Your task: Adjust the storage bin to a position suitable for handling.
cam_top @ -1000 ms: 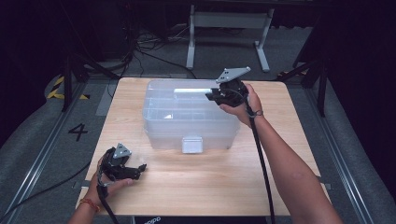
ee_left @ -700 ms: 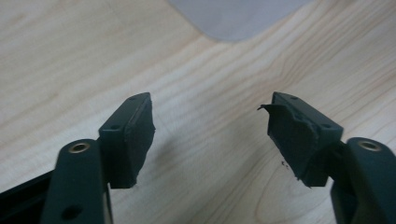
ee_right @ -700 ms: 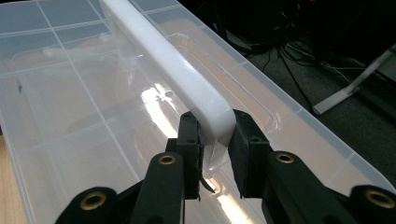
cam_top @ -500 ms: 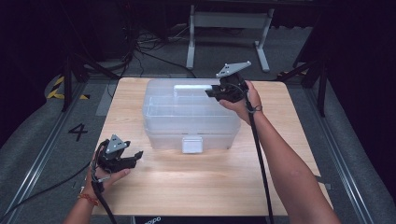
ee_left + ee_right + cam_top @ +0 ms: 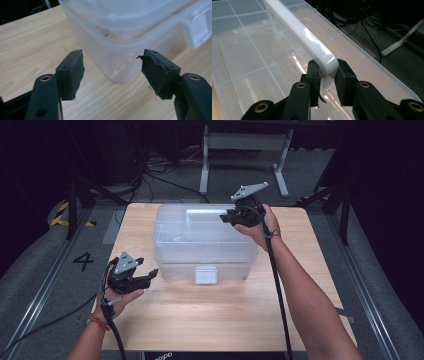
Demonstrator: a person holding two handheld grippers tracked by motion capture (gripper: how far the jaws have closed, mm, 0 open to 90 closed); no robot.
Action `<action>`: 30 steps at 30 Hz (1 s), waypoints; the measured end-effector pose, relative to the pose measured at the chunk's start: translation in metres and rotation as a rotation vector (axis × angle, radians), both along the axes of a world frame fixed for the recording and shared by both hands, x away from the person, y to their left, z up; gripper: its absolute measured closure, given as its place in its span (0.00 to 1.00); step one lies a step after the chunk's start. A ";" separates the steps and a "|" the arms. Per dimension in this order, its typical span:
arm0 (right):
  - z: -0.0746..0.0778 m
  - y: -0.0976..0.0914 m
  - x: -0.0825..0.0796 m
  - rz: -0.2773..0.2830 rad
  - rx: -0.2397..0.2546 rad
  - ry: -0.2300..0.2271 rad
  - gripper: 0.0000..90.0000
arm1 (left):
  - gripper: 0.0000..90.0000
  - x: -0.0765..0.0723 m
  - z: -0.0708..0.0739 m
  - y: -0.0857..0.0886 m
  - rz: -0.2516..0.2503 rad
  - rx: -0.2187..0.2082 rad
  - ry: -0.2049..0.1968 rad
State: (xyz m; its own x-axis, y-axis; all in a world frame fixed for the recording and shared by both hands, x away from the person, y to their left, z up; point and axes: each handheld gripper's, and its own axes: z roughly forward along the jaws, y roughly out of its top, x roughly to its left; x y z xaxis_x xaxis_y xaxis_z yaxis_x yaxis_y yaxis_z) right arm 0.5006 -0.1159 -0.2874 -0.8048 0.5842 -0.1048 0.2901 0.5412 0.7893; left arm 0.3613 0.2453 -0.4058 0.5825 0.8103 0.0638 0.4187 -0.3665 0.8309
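A clear plastic storage box [image 5: 200, 245] with a lid stands in the middle of the wooden table [image 5: 225, 315]. A white handle [image 5: 299, 32] runs along the lid's top. My right gripper [image 5: 231, 216] [image 5: 327, 75] is shut on one end of that handle, above the box's right rear part. My left gripper [image 5: 147, 276] [image 5: 111, 68] is open, low over the table beside the box's front left corner [image 5: 120, 67], jaws pointing at it without touching. A white latch [image 5: 205, 275] [image 5: 198, 30] sits on the box's front.
The table's front half is bare wood. Beyond the far edge lie cables [image 5: 165, 170] and a grey metal stand [image 5: 245, 150] on the dark floor. A "4" mark [image 5: 83, 261] is on the floor at the left.
My left gripper has moved forward and right toward the box's front left corner. The right gripper has stayed shut on the lid handle.
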 end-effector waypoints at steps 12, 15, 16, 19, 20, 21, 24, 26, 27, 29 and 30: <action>0.003 0.001 0.002 0.001 -0.011 0.014 0.83 | 0.48 0.012 0.004 -0.018 0.013 -0.036 -0.010; 0.003 0.000 0.003 -0.001 -0.006 0.014 0.83 | 0.46 0.015 0.004 -0.020 0.011 -0.040 -0.003; 0.003 0.000 0.003 -0.001 -0.006 0.014 0.83 | 0.45 0.015 0.004 -0.020 0.011 -0.040 -0.003; 0.004 -0.001 0.004 -0.005 0.000 0.022 0.83 | 0.47 0.016 0.004 -0.019 0.022 -0.063 0.003; 0.004 -0.001 0.005 -0.005 0.001 0.021 0.83 | 0.49 0.017 0.004 -0.019 0.025 -0.078 0.002; 0.004 -0.001 0.005 -0.004 0.002 0.021 0.83 | 0.50 0.016 0.004 -0.019 0.032 -0.092 0.004; 0.005 -0.001 0.006 -0.003 0.001 0.017 0.83 | 0.53 0.016 0.005 -0.019 0.033 -0.101 0.006; 0.005 -0.001 0.006 -0.004 0.003 0.013 0.82 | 0.54 0.017 0.005 -0.018 0.028 -0.093 -0.002; 0.005 -0.001 0.007 -0.001 0.000 0.007 0.82 | 0.55 0.017 0.006 -0.018 0.033 -0.091 -0.003; 0.006 0.000 0.006 -0.001 -0.007 0.003 0.82 | 0.56 0.017 0.007 -0.018 0.039 -0.086 0.001; 0.007 0.000 0.006 0.000 -0.018 0.000 0.81 | 0.56 0.017 0.007 -0.018 0.037 -0.083 0.003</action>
State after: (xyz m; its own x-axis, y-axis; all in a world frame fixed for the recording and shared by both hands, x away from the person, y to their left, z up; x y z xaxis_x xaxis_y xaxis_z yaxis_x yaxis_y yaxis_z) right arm 0.5067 -0.1159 -0.2805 -0.8048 0.5822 -0.1153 0.2899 0.5552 0.7796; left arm 0.3785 0.2271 -0.3988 0.5519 0.8339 -0.0062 0.4332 -0.2804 0.8566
